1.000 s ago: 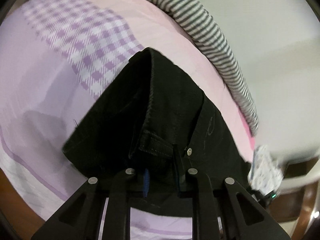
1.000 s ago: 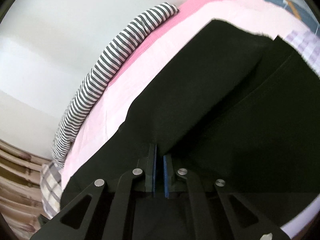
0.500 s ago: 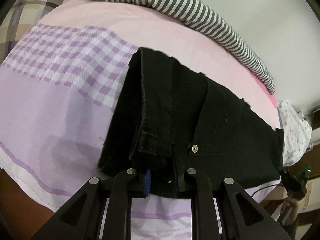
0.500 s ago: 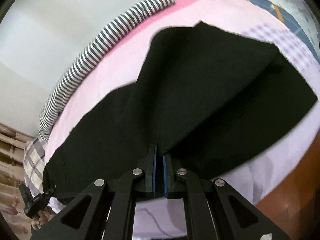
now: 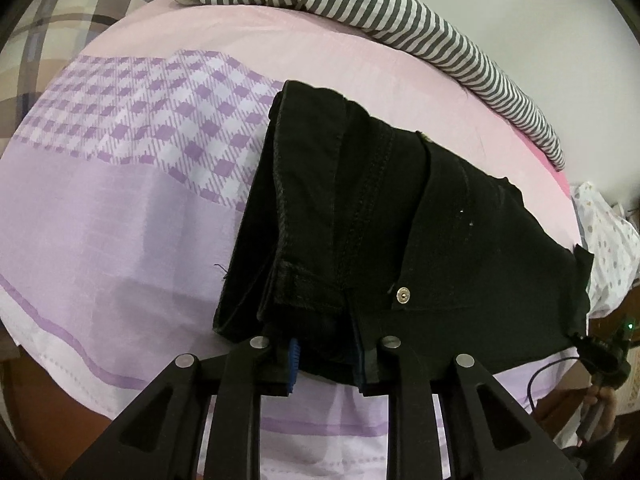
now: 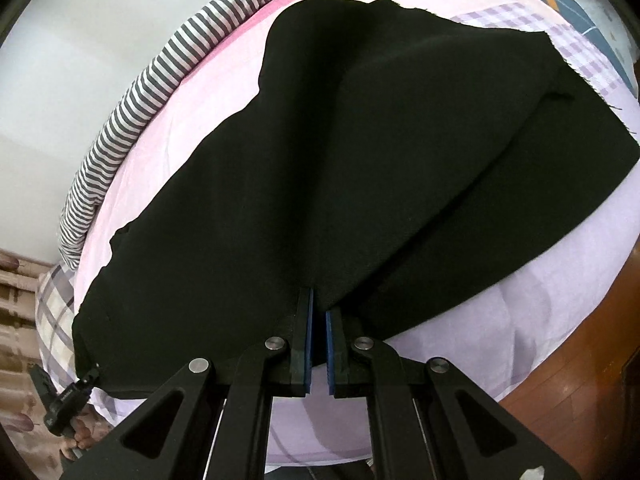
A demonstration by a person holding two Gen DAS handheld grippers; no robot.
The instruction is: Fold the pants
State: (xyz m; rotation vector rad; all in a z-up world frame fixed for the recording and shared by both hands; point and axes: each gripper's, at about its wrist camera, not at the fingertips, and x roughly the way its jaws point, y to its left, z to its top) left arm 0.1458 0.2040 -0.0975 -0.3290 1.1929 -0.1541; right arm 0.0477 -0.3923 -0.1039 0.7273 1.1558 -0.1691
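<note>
Black pants (image 5: 384, 216) lie folded on a pink and purple bed sheet (image 5: 120, 216). My left gripper (image 5: 326, 360) is shut on the thick waistband end, near a metal rivet (image 5: 403, 293). In the right wrist view the pants (image 6: 360, 168) spread wide across the bed, with the leg fabric doubled over. My right gripper (image 6: 317, 344) is shut on a fold of that fabric at the near edge. The other gripper shows at the far end of the pants in each view, the right one in the left wrist view (image 5: 600, 352) and the left one in the right wrist view (image 6: 64, 404).
A grey and white striped cloth (image 5: 400, 12) lies along the far side of the bed by the wall (image 6: 60, 60). A plaid pillow (image 5: 48, 32) sits at one end, a dotted white cloth (image 5: 608, 240) at the other. Brown wooden floor (image 6: 580, 360) lies beside the bed.
Both grippers pulled back toward the near bed edge with the pants, drawing them flatter and wider over the sheet. More of the bed and pants came into view.
</note>
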